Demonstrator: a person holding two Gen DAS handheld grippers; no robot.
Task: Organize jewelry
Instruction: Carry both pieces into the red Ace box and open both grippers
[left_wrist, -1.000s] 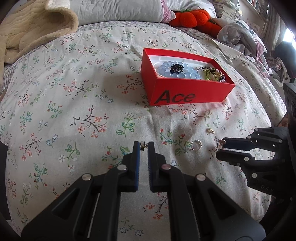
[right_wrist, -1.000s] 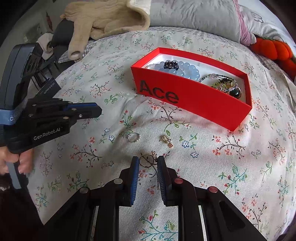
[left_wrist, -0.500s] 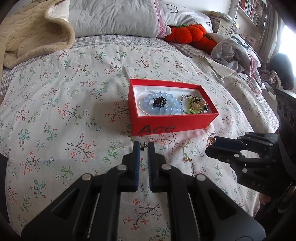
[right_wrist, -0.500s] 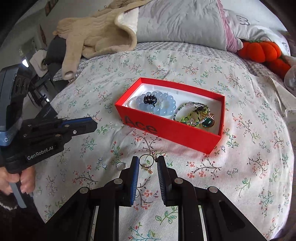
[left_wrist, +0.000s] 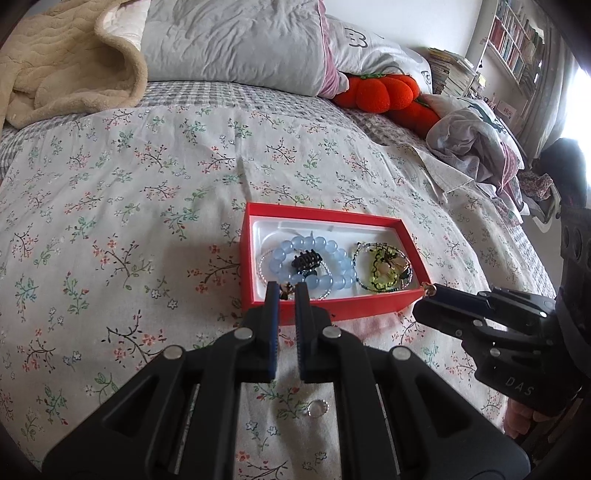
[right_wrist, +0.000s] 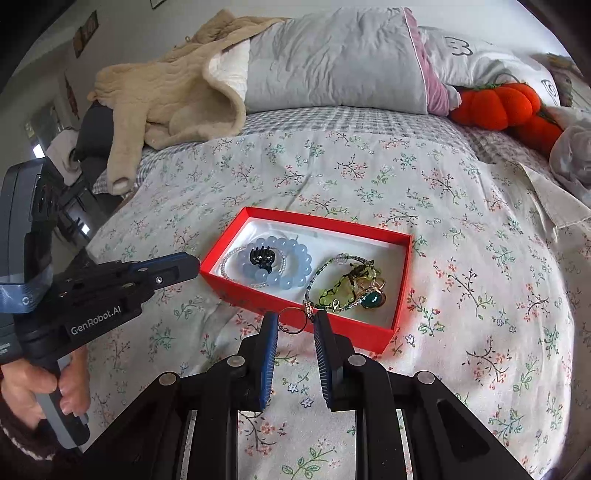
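- Both grippers are rising off the bed (left_wrist: 110, 206) since a second ago, now hanging by the red box (left_wrist: 332, 304) near edge; box looking smaller, farther below.
- Left gripper (left_wrist: 286, 290) is pinching a small dark-and-gold earring (left_wrist: 285, 290); right gripper (right_wrist: 293, 321) is pinching a thin hoop earring (right_wrist: 293, 320) with gold charm.
- Box is holding a blue bead bracelet (right_wrist: 291, 264), black claw clip (right_wrist: 262, 256), green necklace (right_wrist: 332, 291).
- One silver ring (left_wrist: 317, 408) is lying on the floral sheet beneath the left gripper.
- Pillow (right_wrist: 332, 59), beige blanket (right_wrist: 166, 96), orange plush (right_wrist: 498, 105) are sitting behind.
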